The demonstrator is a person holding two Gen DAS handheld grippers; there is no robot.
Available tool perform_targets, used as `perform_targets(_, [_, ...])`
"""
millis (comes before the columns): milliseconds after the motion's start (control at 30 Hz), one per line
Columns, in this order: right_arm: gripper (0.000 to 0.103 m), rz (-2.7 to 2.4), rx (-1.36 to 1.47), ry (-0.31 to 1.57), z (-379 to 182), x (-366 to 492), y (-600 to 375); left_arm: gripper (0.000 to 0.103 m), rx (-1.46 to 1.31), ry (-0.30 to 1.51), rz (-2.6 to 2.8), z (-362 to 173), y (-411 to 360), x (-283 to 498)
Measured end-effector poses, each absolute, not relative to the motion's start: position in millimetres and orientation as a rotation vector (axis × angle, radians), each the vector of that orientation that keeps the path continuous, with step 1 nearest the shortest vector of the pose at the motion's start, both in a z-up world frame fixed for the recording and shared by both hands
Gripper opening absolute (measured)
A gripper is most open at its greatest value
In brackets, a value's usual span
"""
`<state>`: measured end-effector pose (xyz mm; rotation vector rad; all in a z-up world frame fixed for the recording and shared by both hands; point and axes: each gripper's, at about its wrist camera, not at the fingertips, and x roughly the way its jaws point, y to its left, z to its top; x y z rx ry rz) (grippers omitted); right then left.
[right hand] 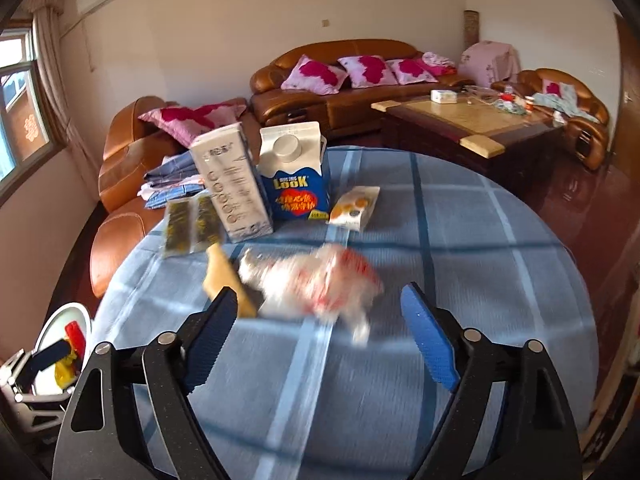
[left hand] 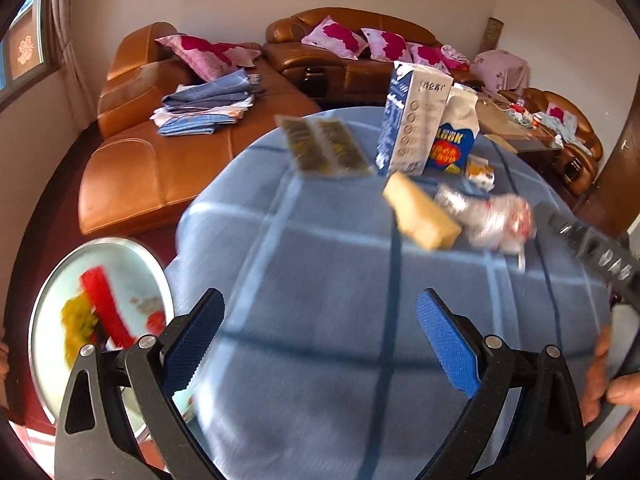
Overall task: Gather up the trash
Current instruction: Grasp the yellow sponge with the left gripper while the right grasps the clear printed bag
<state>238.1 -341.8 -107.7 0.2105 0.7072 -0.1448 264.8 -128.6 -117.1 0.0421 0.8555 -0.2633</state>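
The left gripper (left hand: 320,320) hangs over the blue checked table (left hand: 320,264) with its jaws spread wide and nothing between them. The right gripper (right hand: 318,316) is likewise released and empty above the same table (right hand: 500,240).

Taking the tall carton (right hand: 230,184) as the landmark: the Look carton (right hand: 294,176) stands just beside it on its right, both upright. A flat dark packet (right hand: 192,224) lies to its left, and a small snack pouch (right hand: 356,208) lies beyond the Look carton. In front of the tall carton, nearer the grippers, lie a tan block (right hand: 228,280) and a crumpled white-and-red wrapper (right hand: 320,280), both blurred and side by side.

Off the table's left edge sits a bin (left hand: 132,252) holding red and yellow scraps.
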Motion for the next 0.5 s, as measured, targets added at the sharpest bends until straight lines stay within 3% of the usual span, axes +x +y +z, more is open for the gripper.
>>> perform_targets(100, [0.081, -0.109, 0.185, 0.803, -132, 265, -349, 0.095, 0.059, 0.862, -0.26, -118, -142, 279])
perform_targets(167, [0.06, -0.085, 0.193, 0.837, -147, 274, -352, 0.095, 0.064, 0.869, -0.265, -119, -150, 287])
perform_targets(200, [0.039, -0.071, 0.2, 0.846, -152, 277, -354, 0.095, 0.068, 0.873, -0.267, -120, -154, 291])
perform_targets(233, [0.027, -0.08, 0.204, 0.845, -155, 277, -358, 0.095, 0.07, 0.878, -0.271, -121, -160, 296])
perform_targets(400, [0.013, -0.162, 0.252, 0.768, -147, 260, -381, 0.095, 0.076, 0.888, -0.291, -126, -188, 311])
perform_targets(500, [0.013, -0.247, 0.259, 0.723, -139, 247, -398, 0.094, 0.084, 0.889, -0.307, -131, -215, 320])
